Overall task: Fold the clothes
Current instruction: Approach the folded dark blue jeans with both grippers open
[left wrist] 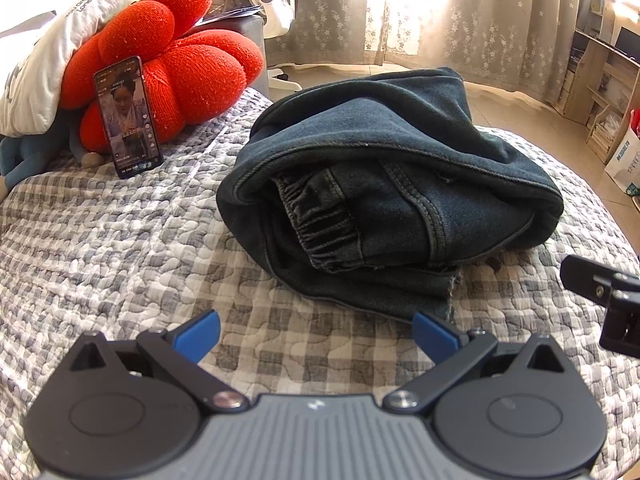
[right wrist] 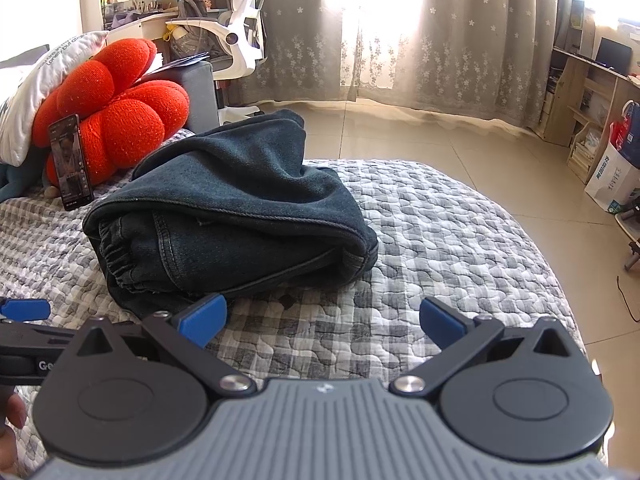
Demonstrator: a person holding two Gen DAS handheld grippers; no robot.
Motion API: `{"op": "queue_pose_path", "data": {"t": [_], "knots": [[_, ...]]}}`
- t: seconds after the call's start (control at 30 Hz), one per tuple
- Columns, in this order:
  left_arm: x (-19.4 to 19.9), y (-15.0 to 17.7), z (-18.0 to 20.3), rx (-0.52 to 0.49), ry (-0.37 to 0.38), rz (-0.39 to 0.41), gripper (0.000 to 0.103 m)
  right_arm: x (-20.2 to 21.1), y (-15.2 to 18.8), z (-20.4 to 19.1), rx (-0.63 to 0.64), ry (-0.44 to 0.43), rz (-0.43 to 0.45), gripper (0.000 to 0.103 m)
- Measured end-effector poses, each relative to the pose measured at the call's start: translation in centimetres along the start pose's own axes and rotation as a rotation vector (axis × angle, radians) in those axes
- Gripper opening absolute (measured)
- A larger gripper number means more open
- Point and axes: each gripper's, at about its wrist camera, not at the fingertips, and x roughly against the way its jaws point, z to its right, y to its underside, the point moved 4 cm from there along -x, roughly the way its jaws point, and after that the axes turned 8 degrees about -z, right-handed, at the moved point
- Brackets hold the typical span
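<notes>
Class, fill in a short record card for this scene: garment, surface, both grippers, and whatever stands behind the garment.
garment: dark jeans, folded into a bundle
surface: checked quilt
left gripper: open, holding nothing, near the jeans' hem
right gripper: open, holding nothing
behind: phone propped against a red cushion

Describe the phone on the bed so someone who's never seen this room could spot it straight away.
Start at the checked grey quilt, then find the big red-orange flower cushion at its far left. The phone stands upright leaning against that cushion, left of the folded dark jeans. It is the only thin, flat thing there, and its screen is lit.
</notes>
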Motion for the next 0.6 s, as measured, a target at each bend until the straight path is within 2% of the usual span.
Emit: {"op": "queue_pose_path", "data": {"t": [0.37,0.6], "knots": [[-0.7,-0.6,0.7,-0.004,-0.004,-0.008,0.103,-0.4,-0.6,0.4,-0.004,0.014,-0.005,0.103],[-0.7,-0.8,1.0,0.001,0.041,-0.016,0.103,-1.2,-1.1,1.0,-0.012,0.034,-0.027,0.103]]}}
